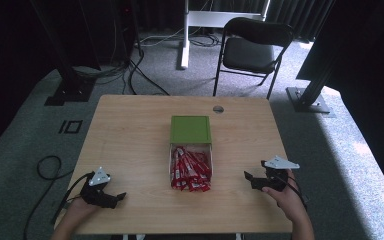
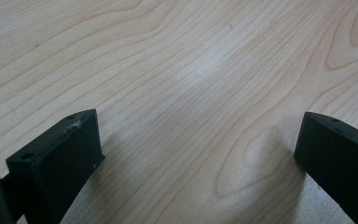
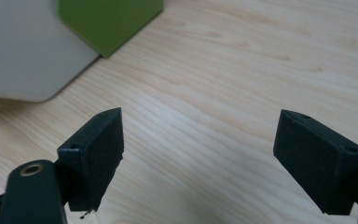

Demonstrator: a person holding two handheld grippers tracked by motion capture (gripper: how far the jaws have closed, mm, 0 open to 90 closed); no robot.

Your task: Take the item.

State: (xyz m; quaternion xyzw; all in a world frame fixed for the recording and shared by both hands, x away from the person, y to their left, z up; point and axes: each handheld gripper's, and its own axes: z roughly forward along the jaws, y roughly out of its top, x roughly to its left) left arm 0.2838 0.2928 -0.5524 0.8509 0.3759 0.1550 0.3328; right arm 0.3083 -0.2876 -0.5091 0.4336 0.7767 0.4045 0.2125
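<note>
A green box (image 1: 190,129) sits at the middle of the wooden table (image 1: 130,130), with its pale drawer (image 1: 190,169) pulled out toward me. Several red packets (image 1: 190,170) fill the drawer. My left gripper (image 1: 119,198) rests near the front left of the table, open, with bare wood between its jaws (image 2: 196,140). My right gripper (image 1: 249,179) lies at the front right, to the right of the drawer, open and holding nothing. In the right gripper view (image 3: 198,140) the drawer's pale wall (image 3: 23,51) and the green box's corner (image 3: 107,21) appear at upper left.
A small round grommet (image 1: 218,109) is set in the table's far edge. Beyond the table stand a black folding chair (image 1: 252,47), a white stand leg (image 1: 185,35) and black frame posts (image 1: 67,75), with cables on the grey carpet.
</note>
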